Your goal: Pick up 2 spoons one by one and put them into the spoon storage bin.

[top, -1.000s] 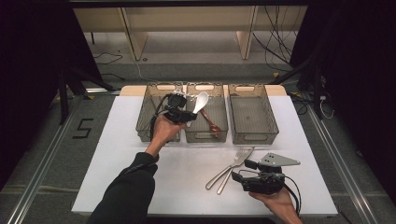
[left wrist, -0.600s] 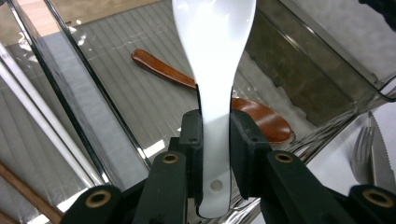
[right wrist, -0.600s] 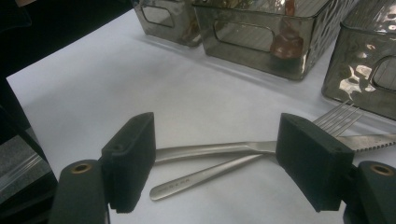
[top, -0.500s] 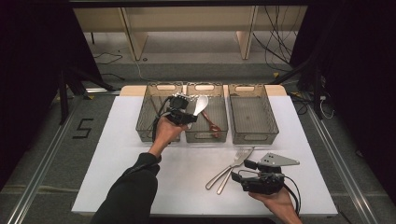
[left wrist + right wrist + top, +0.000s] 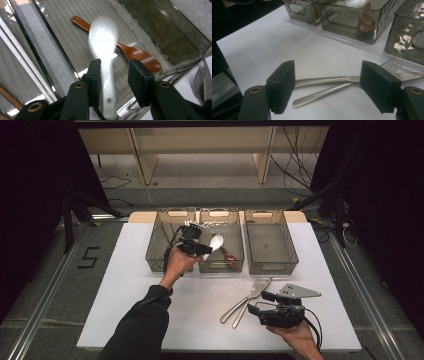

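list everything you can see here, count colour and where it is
bins: 3, smoky clear plastic, side by side at the far edge of the table
white spoon: 1, white, blurred, over the middle bin between the left tool's jaws, which have just been opening
wooden spoon: 1, reddish brown, lying on the floor of the middle bin
fork: 1, silver, on the table crossed with the knife, in front of the right tool
knife: 1, silver, on the table beside the fork
table: 1, white top
left tool: 1, black, over the middle bin
right tool: 1, black, jaws wide open, low over the fork and knife handles
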### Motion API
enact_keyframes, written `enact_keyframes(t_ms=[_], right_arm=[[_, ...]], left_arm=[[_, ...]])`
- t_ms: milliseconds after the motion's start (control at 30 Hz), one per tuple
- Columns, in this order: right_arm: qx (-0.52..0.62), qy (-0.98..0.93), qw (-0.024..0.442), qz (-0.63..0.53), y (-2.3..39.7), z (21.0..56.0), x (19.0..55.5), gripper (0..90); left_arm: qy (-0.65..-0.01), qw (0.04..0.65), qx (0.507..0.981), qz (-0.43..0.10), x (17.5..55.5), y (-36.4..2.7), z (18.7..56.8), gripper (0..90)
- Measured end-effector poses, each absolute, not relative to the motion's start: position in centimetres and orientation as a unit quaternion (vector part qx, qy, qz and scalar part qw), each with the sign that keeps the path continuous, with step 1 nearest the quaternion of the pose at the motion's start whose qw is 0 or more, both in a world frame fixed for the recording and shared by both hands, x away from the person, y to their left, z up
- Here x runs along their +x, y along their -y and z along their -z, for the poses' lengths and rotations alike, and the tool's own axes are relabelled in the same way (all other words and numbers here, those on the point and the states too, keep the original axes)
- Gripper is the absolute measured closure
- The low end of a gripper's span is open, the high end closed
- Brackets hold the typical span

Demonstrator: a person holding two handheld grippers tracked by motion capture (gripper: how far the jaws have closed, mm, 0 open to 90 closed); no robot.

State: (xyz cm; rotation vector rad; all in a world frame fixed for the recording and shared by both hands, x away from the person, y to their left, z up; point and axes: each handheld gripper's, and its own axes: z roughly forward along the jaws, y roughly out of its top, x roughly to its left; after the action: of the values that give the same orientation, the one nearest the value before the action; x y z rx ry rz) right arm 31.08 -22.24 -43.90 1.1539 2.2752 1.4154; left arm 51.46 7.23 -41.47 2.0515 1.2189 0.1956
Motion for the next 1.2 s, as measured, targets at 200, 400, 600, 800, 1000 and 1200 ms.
enact_keyframes(t_ms=[200, 400, 600, 800, 1000, 1200], right_arm=[[0.394, -0.775, 0.112, -0.482, 22.2, 43.9, 31.1, 29.4], [0.393, -0.775, 0.113, -0.481, 22.2, 43.9, 31.1, 29.4], [0.394, -0.776, 0.114, -0.480, 22.1, 43.9, 31.1, 29.4], [0.396, -0.775, 0.114, -0.479, 22.1, 43.9, 31.1, 29.4], [0.399, -0.775, 0.115, -0.477, 22.1, 44.0, 31.2, 29.5], [0.395, -0.779, 0.116, -0.473, 21.8, 44.1, 31.2, 29.9]], left_arm=[[-0.459, 0.368, 0.805, -0.074, 50.6, -7.6, 40.1, 49.9], [-0.458, 0.379, 0.801, -0.070, 49.1, -8.7, 39.1, 39.7], [-0.458, 0.393, 0.795, -0.066, 47.2, -10.8, 38.6, 31.8], [-0.467, 0.413, 0.779, -0.068, 44.7, -13.5, 39.0, 27.9], [-0.465, 0.420, 0.776, -0.069, 42.2, -15.4, 39.9, 26.4], [-0.457, 0.429, 0.776, -0.069, 40.2, -16.3, 40.7, 25.0]])
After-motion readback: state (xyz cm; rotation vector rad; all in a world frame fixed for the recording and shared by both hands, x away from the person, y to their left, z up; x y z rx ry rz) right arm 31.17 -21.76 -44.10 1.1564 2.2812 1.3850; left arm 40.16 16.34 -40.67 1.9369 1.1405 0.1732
